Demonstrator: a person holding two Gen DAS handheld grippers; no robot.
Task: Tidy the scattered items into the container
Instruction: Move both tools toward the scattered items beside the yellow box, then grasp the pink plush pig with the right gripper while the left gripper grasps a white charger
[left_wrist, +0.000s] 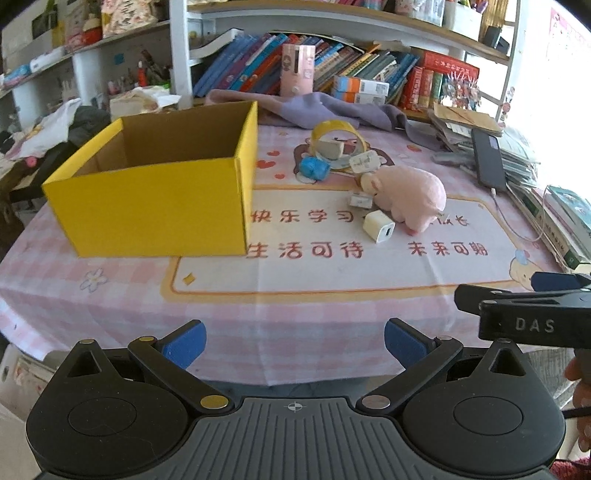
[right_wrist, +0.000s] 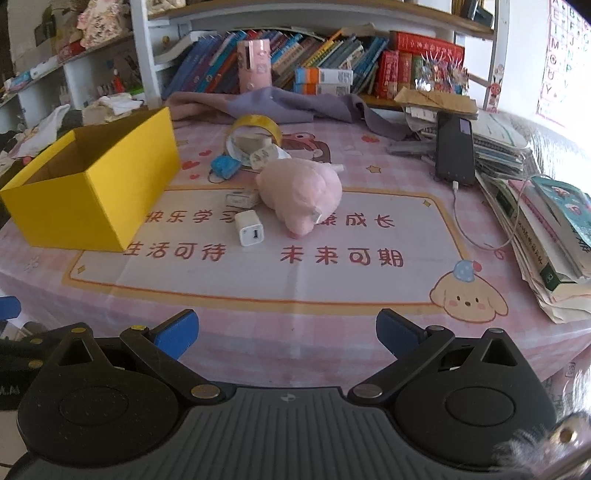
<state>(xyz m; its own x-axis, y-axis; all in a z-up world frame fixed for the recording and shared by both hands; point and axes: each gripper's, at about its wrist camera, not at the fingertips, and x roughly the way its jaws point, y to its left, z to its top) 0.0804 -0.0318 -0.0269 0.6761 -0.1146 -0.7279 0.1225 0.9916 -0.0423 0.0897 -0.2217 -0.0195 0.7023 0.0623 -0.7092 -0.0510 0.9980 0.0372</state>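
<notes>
An open yellow cardboard box (left_wrist: 155, 206) (right_wrist: 92, 195) stands on the left of the table. Right of it lie a pink plush pig (left_wrist: 410, 195) (right_wrist: 303, 192), a white USB charger (left_wrist: 380, 227) (right_wrist: 250, 228), a small white box (left_wrist: 359, 200) (right_wrist: 242, 198), a blue item (left_wrist: 314, 168) (right_wrist: 225, 166), a yellow tape roll (left_wrist: 336, 131) (right_wrist: 256, 127) and other small white pieces. My left gripper (left_wrist: 294, 345) is open and empty at the table's near edge. My right gripper (right_wrist: 287, 334) is open and empty, also at the near edge; it shows in the left wrist view (left_wrist: 517, 295).
A pink printed tablecloth (left_wrist: 295, 273) covers the table. A purple cloth (left_wrist: 332, 107) lies at the back. A black phone (right_wrist: 454, 147) with a cable rests on stacked books (right_wrist: 546, 229) at the right. Bookshelves stand behind.
</notes>
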